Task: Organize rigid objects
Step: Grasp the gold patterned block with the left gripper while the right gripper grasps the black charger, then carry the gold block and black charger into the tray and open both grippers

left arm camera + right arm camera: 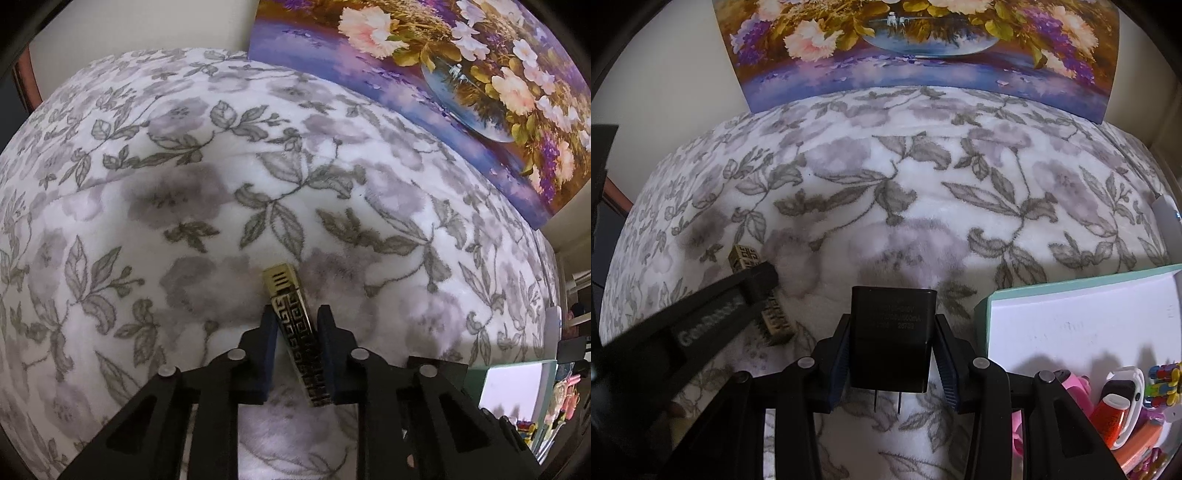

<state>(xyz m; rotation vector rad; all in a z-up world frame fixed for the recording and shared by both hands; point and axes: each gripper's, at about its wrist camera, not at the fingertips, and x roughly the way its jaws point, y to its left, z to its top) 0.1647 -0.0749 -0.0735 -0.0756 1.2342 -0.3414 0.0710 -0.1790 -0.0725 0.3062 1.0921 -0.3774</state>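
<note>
Left gripper: your left gripper [297, 354] is closed on the gold lighter [297, 332], pads pressing its long patterned sides, the vented cap sticking out ahead of the fingertips.
Lighter's place: between the pads and lying on the floral blanket [184, 184]; seen from the right wrist, the lighter [774, 325] shows on both sides of the left finger [759, 282], low against the fabric.
Left-side risk: the lighter sits skewed between the pads, not square to them. I judge that a quick lift could let the smooth metal body pivot or slide out and drop back onto the blanket.
Right gripper: your right gripper [892, 354] clamps the black charger [892, 339] by its side walls, two prongs pointing back toward you below the body.
Charger's place: held between the fingers above the blanket, just right of the lighter and left of the box.
Right-side risk: the fingers flare outward, so the hold seems to sit low on the charger; a jolt may tip it forward.
Box: the teal-rimmed box [1071, 284] lies to the right of the right gripper, with a red-and-white gadget [1115, 410] and colourful bits inside.
Box risk: both hands are close together; heading right at once could knock one gripper into the other or catch the box rim.
</note>
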